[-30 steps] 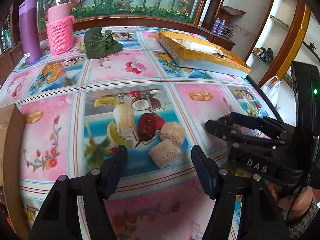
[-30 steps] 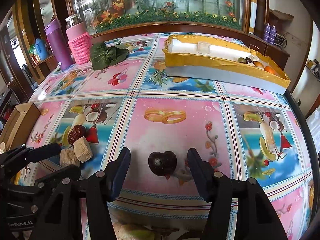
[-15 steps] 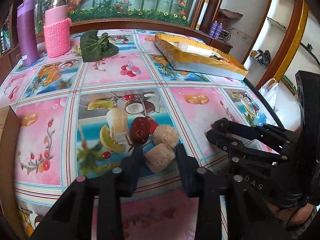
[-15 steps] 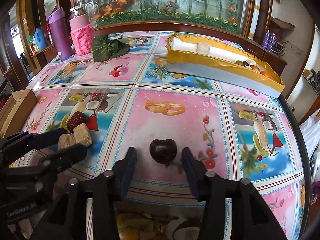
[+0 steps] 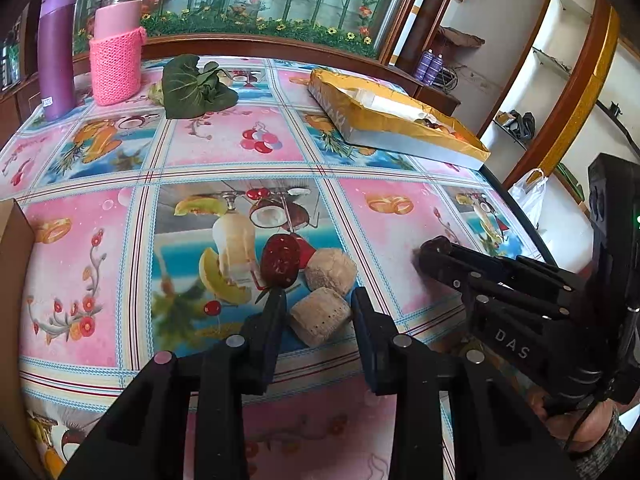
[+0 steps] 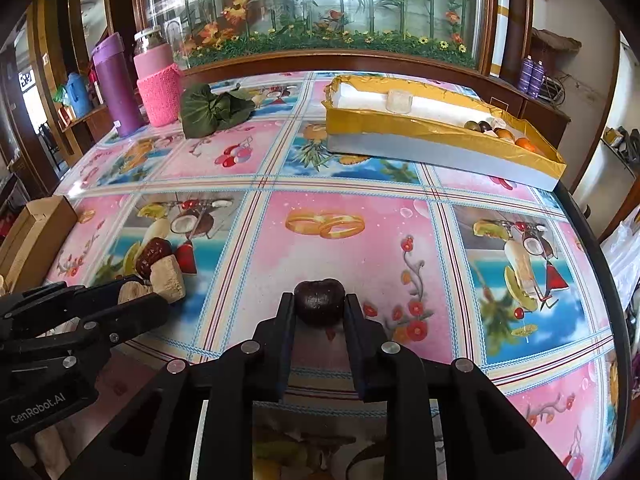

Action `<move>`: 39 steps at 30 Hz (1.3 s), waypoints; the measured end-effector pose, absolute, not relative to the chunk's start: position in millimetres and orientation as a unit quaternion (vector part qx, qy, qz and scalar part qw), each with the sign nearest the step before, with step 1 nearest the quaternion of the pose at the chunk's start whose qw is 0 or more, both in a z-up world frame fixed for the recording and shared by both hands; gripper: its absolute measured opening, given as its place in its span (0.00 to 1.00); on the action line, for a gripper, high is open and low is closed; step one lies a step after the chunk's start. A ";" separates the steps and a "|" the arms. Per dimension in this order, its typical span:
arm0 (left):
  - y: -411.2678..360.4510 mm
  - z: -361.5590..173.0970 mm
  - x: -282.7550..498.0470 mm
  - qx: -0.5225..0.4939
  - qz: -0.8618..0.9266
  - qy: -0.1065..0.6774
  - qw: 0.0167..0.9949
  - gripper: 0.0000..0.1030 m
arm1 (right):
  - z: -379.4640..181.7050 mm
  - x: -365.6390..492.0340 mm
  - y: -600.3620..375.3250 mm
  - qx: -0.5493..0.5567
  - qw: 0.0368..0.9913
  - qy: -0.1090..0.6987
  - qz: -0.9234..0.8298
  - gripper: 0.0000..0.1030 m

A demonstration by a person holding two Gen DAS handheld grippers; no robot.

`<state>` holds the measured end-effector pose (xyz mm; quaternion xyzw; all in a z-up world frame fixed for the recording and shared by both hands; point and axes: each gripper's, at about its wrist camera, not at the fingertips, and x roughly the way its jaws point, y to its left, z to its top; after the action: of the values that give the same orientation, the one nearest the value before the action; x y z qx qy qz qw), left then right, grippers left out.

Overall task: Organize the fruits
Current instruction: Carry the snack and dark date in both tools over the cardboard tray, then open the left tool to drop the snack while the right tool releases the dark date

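Dark round fruit [image 6: 319,303], lower centre of the right wrist view, sits pinched between the right gripper [image 6: 319,312] fingers on the tablecloth [image 6: 360,248]; the left gripper [image 5: 319,312] brackets a tan block [image 5: 320,316], fingers narrow, contact unclear

Floral glass panel [image 6: 312,4], wooden shelves [image 5: 560,64]

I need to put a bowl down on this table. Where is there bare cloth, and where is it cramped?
Bare cloth lies in the middle, between the dark fruit and the gold tray, and on the near right beside that fruit. Another open patch sits between the green leaves and the tan blocks. It is crowded around those blocks, the red fruit and the left gripper.
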<state>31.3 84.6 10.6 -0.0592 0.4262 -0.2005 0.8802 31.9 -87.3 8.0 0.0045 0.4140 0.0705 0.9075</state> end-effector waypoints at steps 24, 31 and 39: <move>315.3 102.7 -22.5 -0.073 0.008 0.403 0.912 0.32 | 118.2 -20.8 60.0 -0.041 0.902 0.359 0.238 0.25; 382.5 56.0 8.9 -0.102 0.086 0.452 0.882 0.32 | 79.0 6.0 167.1 -0.065 0.850 0.422 0.308 0.25; 398.3 36.4 17.2 -0.123 0.093 0.479 0.864 0.32 | 43.9 24.9 240.4 -0.122 0.832 0.444 0.310 0.25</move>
<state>17.2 398.3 36.5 -0.1229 0.4790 0.0929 0.8642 24.9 240.4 43.9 -0.1215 0.4441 0.3105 0.8316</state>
